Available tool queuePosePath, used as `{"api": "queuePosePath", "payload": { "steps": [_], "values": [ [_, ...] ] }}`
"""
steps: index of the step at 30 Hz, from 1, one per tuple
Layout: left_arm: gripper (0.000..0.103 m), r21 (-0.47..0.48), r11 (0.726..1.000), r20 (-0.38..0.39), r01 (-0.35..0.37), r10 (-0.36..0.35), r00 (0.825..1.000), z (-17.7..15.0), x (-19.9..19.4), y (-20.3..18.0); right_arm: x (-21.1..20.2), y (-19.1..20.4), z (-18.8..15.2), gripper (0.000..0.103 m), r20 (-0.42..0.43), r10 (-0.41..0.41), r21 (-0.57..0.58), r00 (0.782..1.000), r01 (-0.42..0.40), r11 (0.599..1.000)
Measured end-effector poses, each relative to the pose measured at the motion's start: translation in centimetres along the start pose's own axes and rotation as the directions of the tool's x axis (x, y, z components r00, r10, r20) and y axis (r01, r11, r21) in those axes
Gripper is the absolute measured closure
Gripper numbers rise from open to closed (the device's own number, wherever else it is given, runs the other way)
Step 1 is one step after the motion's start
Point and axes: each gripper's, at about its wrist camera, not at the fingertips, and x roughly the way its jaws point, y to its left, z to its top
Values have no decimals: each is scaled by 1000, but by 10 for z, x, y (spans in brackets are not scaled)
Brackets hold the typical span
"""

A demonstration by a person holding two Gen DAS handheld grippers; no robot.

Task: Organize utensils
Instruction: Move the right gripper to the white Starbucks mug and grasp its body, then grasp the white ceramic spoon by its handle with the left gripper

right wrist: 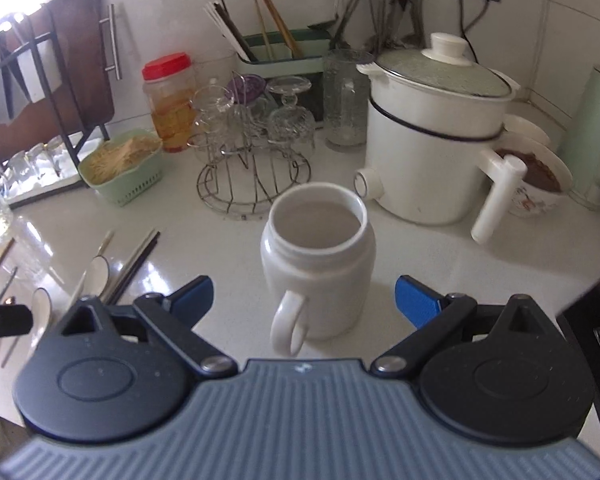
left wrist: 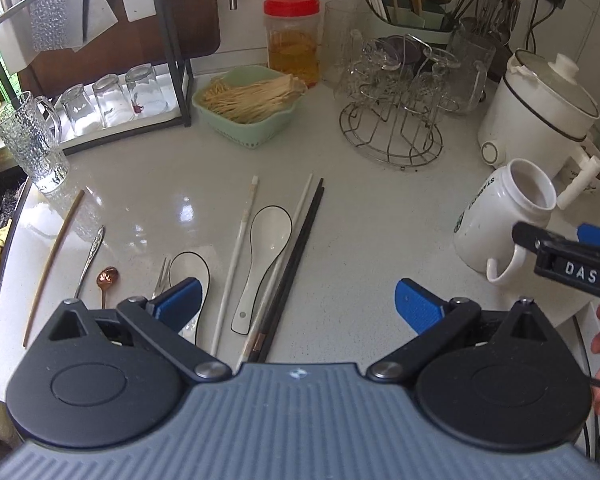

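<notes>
1. Utensils lie on the white surface (left wrist: 380,216): black chopsticks (left wrist: 296,264), a white spoon (left wrist: 266,236), a copper spoon (left wrist: 107,280).
2. Left gripper (left wrist: 298,300) hangs spread wide above them, holding nothing.
3. Only the right wrist view shows the white mug (right wrist: 320,264) standing between the released fingers of the right gripper (right wrist: 304,300).

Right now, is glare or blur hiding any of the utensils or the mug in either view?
Left wrist view: window glare on the counter, but the black chopsticks and white spoon read sharp. Right wrist view: upper-left corner blown out; white mug clear, utensils at the left edge blurred and fisheye-stretched.
</notes>
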Motion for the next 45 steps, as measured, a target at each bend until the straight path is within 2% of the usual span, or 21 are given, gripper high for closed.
{"api": "queuePosePath", "payload": {
  "steps": [3, 8, 12, 15, 19, 21, 24, 30, 38, 45],
  "values": [
    [0, -11, 1000, -16, -7, 6, 1000, 2, 7, 1, 19, -1, 4, 5, 9, -20, -38, 1000, 20, 999],
    [0, -17, 1000, -28, -2, 1, 1000, 5, 14, 12, 48, -3, 4, 5, -17, -56, -18, 998, 56, 998],
    [0, -13, 1000, -24, 2, -3, 1000, 7, 15, 23, 61, 1, -3, 5, -25, -85, -20, 996, 84, 996],
    [0, -16, 1000, -25, -3, 3, 1000, 9, 16, 31, 69, 4, -8, 10, -37, -85, -21, 996, 84, 996],
    [0, -9, 1000, -40, -6, 6, 999, 8, 22, 36, 74, 7, -12, 9, -19, -105, -31, 994, 104, 994],
    [3, -8, 1000, -51, 1, -2, 999, 7, 25, 39, 77, 6, -12, 12, -10, -113, -44, 994, 112, 993],
    [7, 6, 1000, -65, 2, -2, 998, 3, 30, 40, 81, 5, -12, 11, -1, -100, -58, 995, 100, 993],
    [20, 8, 1000, -88, 28, -27, 996, 1, 42, 41, 84, 2, -9, 11, 16, -37, -104, 999, 39, 994],
    [51, -20, 999, -145, 46, -49, 988, -1, 72, 55, 81, 12, -12, 11, 15, 70, -190, 997, -66, 980],
    [64, 18, 999, -193, 44, -39, 980, -2, 101, 60, 72, 33, -21, 11, 2, 119, -234, 993, -116, 965]
  ]
}}
